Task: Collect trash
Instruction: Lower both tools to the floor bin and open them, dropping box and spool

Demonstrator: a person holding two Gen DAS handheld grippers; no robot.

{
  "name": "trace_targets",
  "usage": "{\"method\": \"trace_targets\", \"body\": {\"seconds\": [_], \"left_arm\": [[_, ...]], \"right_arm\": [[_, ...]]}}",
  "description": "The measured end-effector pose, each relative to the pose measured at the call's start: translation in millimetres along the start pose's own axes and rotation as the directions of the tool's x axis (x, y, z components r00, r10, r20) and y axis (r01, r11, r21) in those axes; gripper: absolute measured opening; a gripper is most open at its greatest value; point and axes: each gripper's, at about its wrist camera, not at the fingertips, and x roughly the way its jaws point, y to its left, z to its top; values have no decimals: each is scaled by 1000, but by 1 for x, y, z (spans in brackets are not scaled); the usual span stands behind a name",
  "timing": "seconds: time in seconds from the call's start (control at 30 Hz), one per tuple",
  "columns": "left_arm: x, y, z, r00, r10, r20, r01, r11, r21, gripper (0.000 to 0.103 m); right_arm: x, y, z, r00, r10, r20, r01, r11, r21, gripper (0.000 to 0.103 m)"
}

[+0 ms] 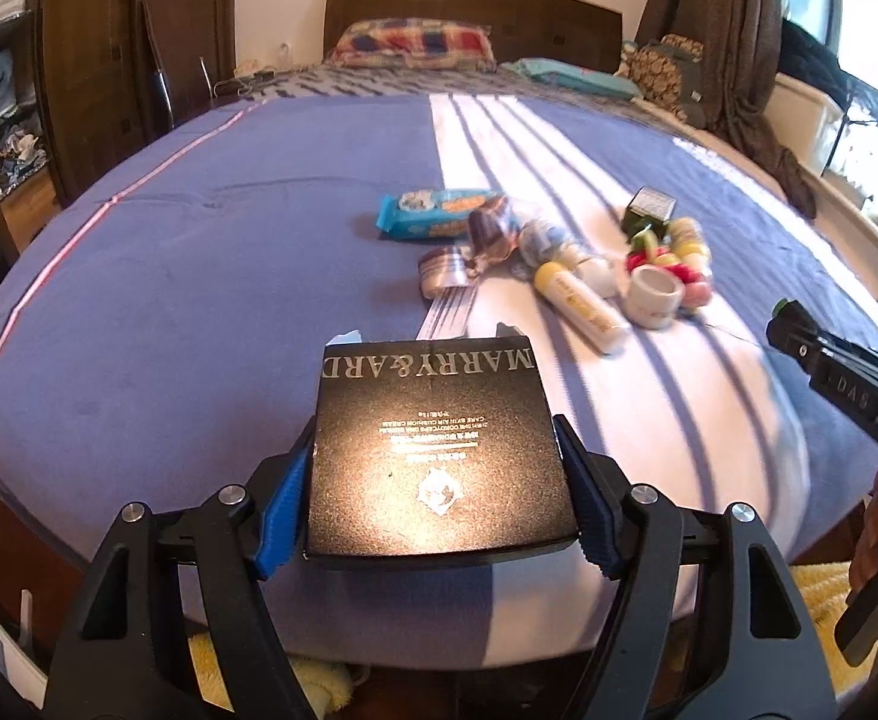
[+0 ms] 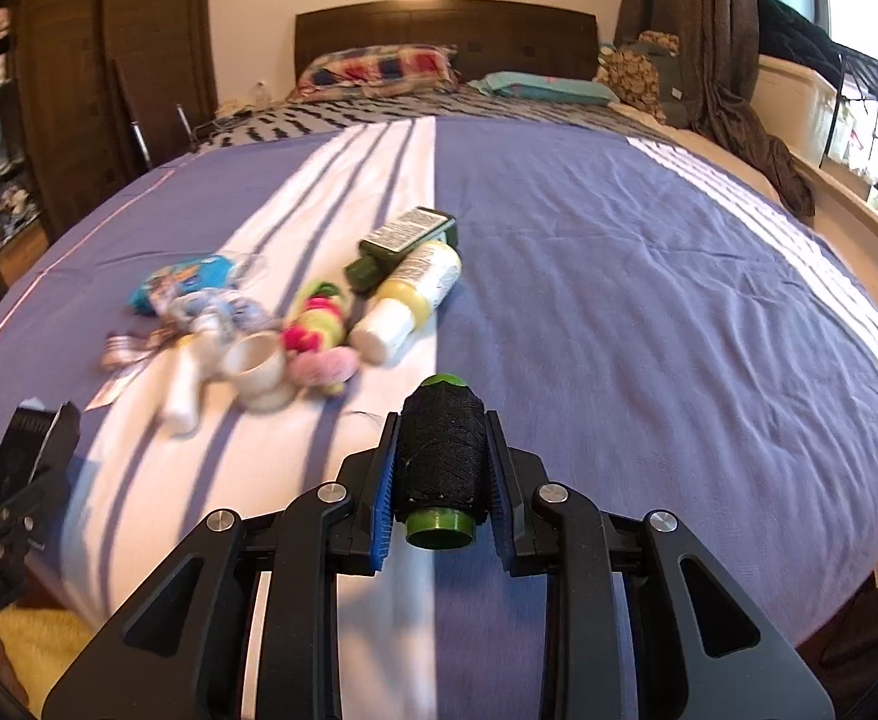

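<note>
With the flat black cardboard box (image 1: 439,450) clamped in the left gripper (image 1: 439,510) and the black thread spool (image 2: 442,456) held lengthwise in the right gripper (image 2: 442,516), the remaining litter pile (image 2: 294,324) is seen ahead-left of the right jaws.

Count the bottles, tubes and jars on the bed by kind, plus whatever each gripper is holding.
Bottles: 2, a dark green bottle and a yellow-and-white bottle
Tubes: 1, a yellow-and-white tube
Jars: 1, a white jar
Boxes: 1, a black box in the left gripper
Spools: 1, a black thread spool in the right gripper
Total: 6
</note>
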Motion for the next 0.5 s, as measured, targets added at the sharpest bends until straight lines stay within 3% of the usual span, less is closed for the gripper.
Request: {"method": "trace_targets", "body": {"seconds": [0.2,0.5], "left_arm": [[-45,-4,-3,998,14,67,-15,1000,8,69],[-100,-14,-24,993,-32,112,30,999,24,69]], "right_arm": [[-55,7,-6,998,13,63,-12,1000,-19,27],[-108,7,-35,996,24,87,-21,999,-40,27]]}}
